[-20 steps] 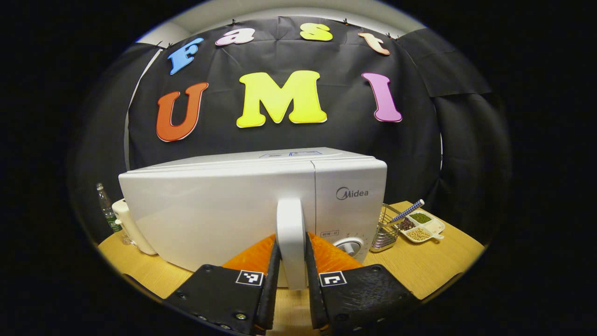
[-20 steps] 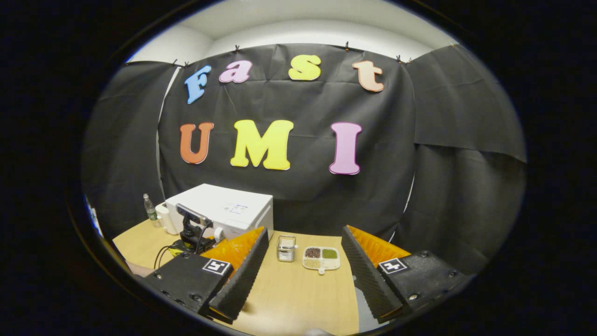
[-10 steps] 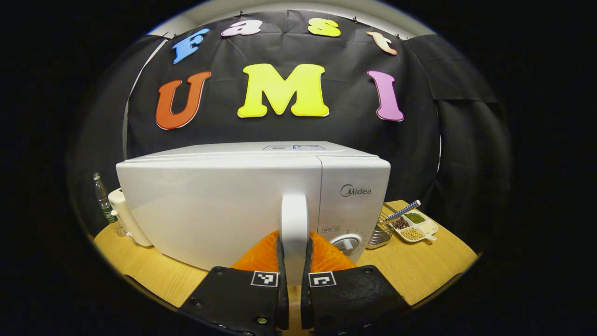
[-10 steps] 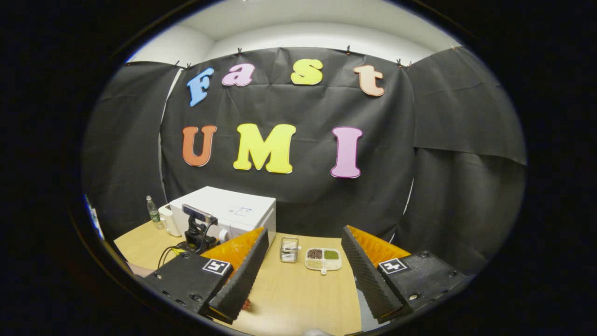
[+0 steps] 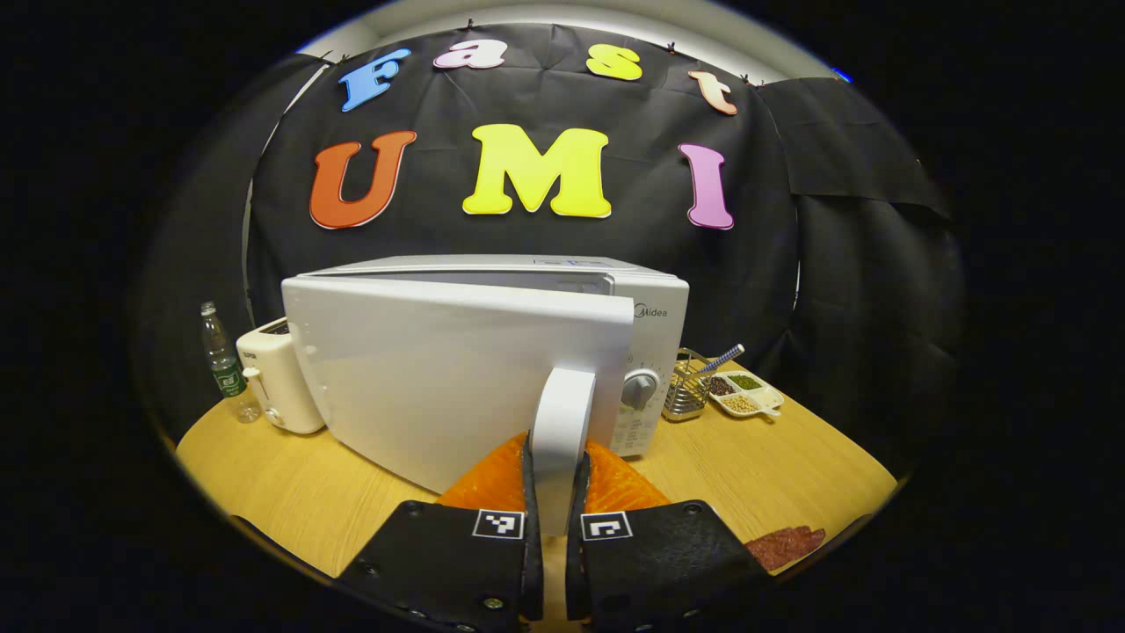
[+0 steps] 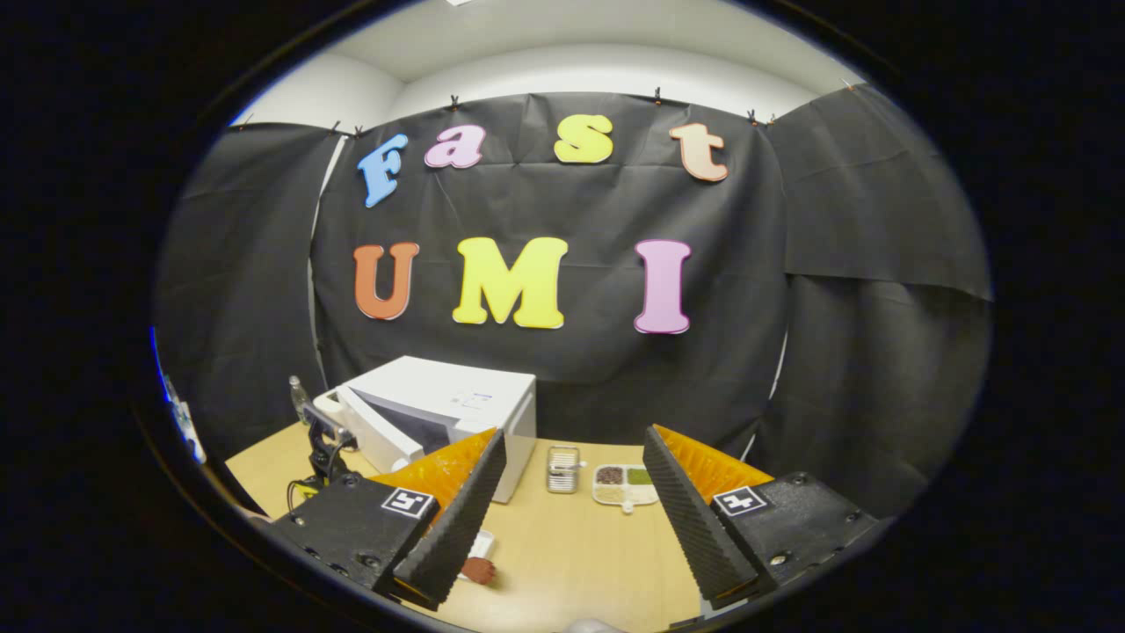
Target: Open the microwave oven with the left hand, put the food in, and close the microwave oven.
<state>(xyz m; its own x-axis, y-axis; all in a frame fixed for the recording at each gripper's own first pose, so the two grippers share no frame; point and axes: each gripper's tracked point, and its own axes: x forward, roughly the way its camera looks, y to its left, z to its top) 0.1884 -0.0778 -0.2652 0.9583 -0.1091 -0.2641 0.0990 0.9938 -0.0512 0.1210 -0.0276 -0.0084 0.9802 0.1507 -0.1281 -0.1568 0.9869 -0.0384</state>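
In the left gripper view, my left gripper (image 5: pixel 553 479) clamps the microwave door handle (image 5: pixel 561 431); the door (image 5: pixel 448 369) stands ajar, "Midea" on the panel. Pulling off-arc could drag the oven.

In the right gripper view, my right gripper (image 6: pixel 571 492) is spread, empty; food (image 6: pixel 479 571) lies near the tabletop's front edge.

A white toaster (image 5: pixel 274 376) stands on the wooden table (image 5: pixel 290 492), with a clear plastic bottle (image 5: pixel 224 365) just beside it. Toward the other side sits a wire basket (image 5: pixel 687 394) (a striped stick leans in it), next to a divided dish (image 5: pixel 745 395) of beans.
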